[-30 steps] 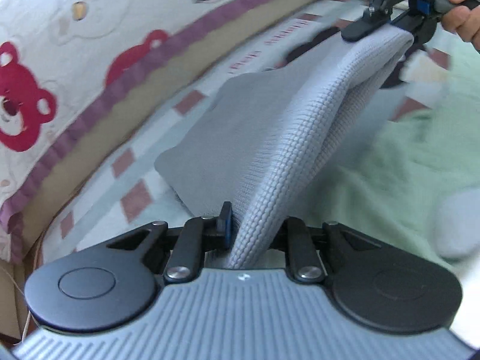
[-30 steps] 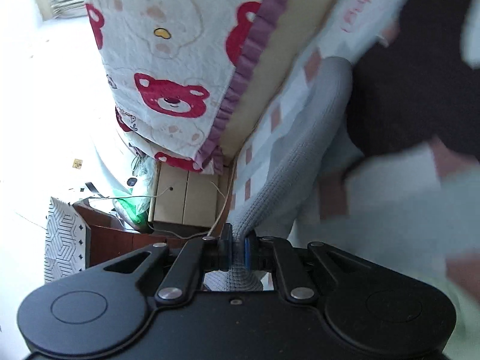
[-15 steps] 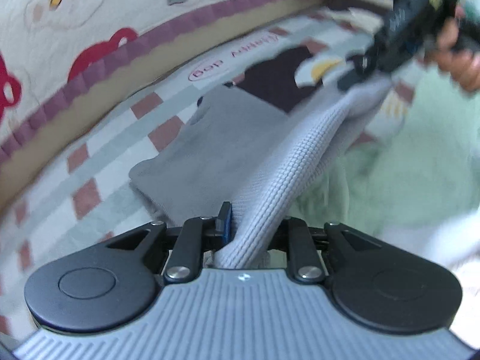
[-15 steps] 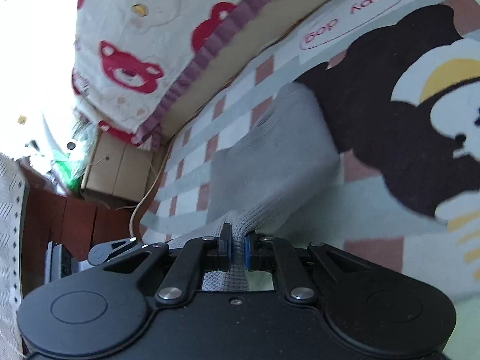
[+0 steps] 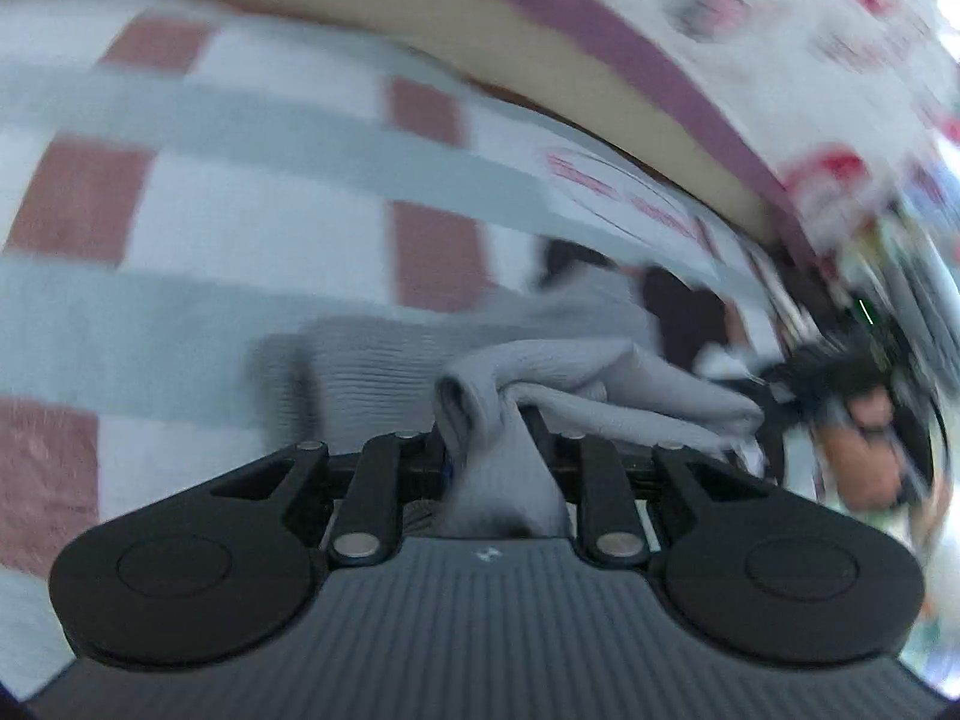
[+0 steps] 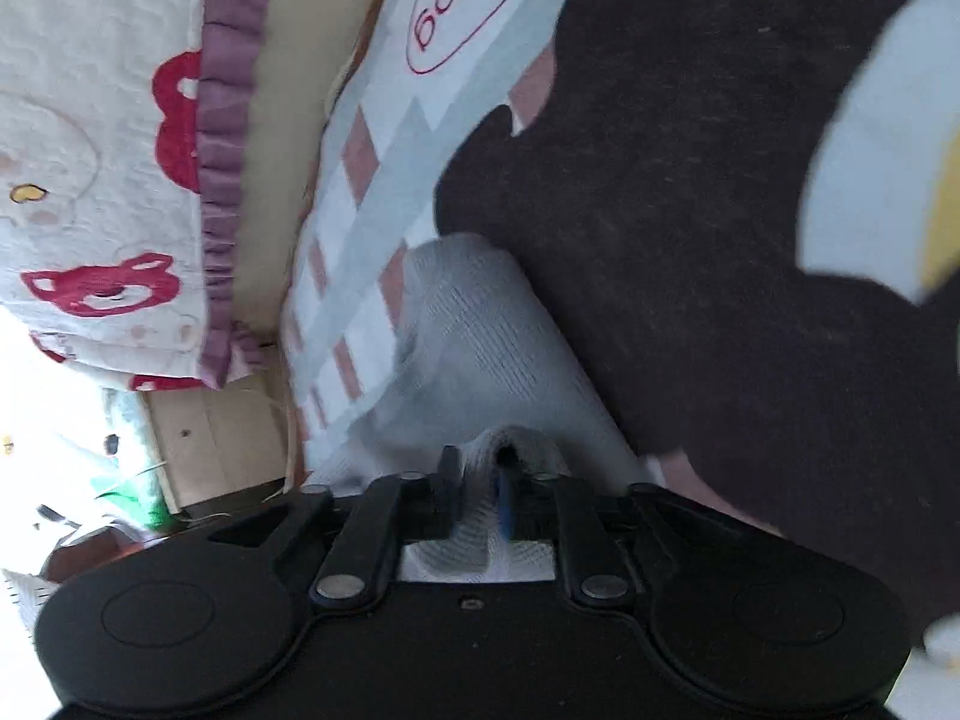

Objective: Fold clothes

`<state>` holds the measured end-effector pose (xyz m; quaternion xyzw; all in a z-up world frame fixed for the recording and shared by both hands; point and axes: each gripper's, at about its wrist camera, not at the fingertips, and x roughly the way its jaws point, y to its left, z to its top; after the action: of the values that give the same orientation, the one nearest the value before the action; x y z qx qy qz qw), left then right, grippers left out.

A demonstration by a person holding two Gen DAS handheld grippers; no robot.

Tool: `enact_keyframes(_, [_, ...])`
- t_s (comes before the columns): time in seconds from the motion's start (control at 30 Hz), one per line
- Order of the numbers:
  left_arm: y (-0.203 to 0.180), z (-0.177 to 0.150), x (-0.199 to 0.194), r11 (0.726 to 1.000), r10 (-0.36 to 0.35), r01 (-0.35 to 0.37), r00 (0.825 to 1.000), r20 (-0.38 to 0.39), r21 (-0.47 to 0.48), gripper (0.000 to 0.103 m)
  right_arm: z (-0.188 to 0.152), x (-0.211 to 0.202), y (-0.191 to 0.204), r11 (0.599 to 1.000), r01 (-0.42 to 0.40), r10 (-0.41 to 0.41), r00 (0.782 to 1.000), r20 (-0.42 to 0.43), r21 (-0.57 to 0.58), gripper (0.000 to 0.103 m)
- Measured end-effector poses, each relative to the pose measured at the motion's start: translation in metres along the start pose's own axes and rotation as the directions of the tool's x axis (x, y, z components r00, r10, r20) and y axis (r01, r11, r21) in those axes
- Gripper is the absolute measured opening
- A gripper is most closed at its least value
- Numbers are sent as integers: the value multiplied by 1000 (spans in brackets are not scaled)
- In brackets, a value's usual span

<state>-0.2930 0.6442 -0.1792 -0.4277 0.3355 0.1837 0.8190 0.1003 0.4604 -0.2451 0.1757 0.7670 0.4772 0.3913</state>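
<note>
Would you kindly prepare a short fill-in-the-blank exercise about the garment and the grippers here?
1. The knit garment held by both grippers is ____ in colour.
2. The left gripper is ____ on the garment.
3. The bedsheet under the garment has a ____ pattern.
4. The quilt beside the bedsheet shows red ____.

Missing words: grey; shut; checked; bears

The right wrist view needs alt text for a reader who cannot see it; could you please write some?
The right gripper pinches a fold of grey knit garment, which trails away over a checked bedsheet with a large dark cartoon print. To the left hangs a white quilt with red bears and a purple frill.
</note>
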Motion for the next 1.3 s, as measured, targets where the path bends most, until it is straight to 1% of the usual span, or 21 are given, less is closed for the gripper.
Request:
enact_keyframes(0.03, [4,-4,3,999,3,-3,1000,23,-35,20,1,0,-5,999,-43,43,999,3,0,34])
enact_keyframes(0.1, [9,-10,7,997,14,-10,999,48,-81,20,-2,-7,-11,993,-118,119,992,29,-18,44])
enact_keyframes(0.17, [3,-7,4,998,34,-31,997,65,-46,20,-8,-21,-12,981,-176,181,981,65,-86,45])
enact_keyframes(0.23, [-2,-7,3,999,45,-44,995,86,-8,20,-15,-36,-6,963,-182,204,974,96,-199,45])
enact_keyframes(0.3, [0,-8,6,999,37,-36,996,86,-13,20,-29,-48,3,936,-122,175,975,135,-331,48])
enact_keyframes(0.4, [0,-6,5,999,41,-41,994,99,2,19,-48,-46,19,872,54,42,982,185,-487,51])
enact_keyframes(0.43, [-3,-6,3,999,48,-50,993,112,17,16,-54,-41,23,846,101,6,980,199,-524,51])
enact_keyframes(0.47, [-6,-7,0,998,54,-59,991,126,31,11,-59,-34,26,819,140,-24,977,211,-556,51])
enact_keyframes(0.57, [-15,-9,-7,993,72,-86,983,167,75,10,-74,-14,33,730,250,-99,959,264,-636,51])
enact_keyframes(0.63, [-21,-10,-13,990,81,-104,974,212,100,10,-76,-2,31,679,287,-101,948,301,-676,49])
enact_keyframes(0.67, [-23,-10,-15,987,87,-115,969,231,110,10,-75,1,29,660,295,-100,946,308,-691,33])
enact_keyframes(0.7, [-25,-11,-18,985,93,-126,964,250,120,10,-74,4,29,639,308,-108,943,314,-705,11])
enact_keyframes(0.8, [-16,-9,-17,988,105,-130,963,248,88,10,-80,7,44,551,351,-97,928,360,-757,9])
enact_keyframes(0.87, [-16,-8,-20,987,104,-132,959,263,94,10,-84,1,56,528,367,-66,917,394,-766,8])
enact_keyframes(0.97, [-18,-5,-30,988,74,-112,945,319,103,10,-89,-2,71,491,408,-49,895,443,-770,8])
enact_keyframes(1.03, [-14,-2,-23,990,89,-119,945,314,78,10,-89,4,76,448,453,-79,879,470,-771,8])
enact_keyframes(1.1, [-11,1,-6,983,140,-166,950,278,73,12,-88,10,75,433,488,-118,864,489,-758,8])
enact_keyframes(1.17, [-8,4,9,973,193,-217,950,247,73,24,-90,18,72,399,536,-159,839,520,-744,8])
enact_keyframes(1.2, [-6,6,12,972,201,-224,948,246,69,26,-92,21,71,378,561,-179,825,536,-736,8])
enact_keyframes(1.23, [-2,9,9,974,205,-222,946,250,44,27,-94,25,69,357,585,-199,809,553,-728,8])
enact_keyframes(1.3, [5,14,-12,978,206,-204,934,293,-37,27,-93,30,65,344,602,-217,798,563,-721,10])
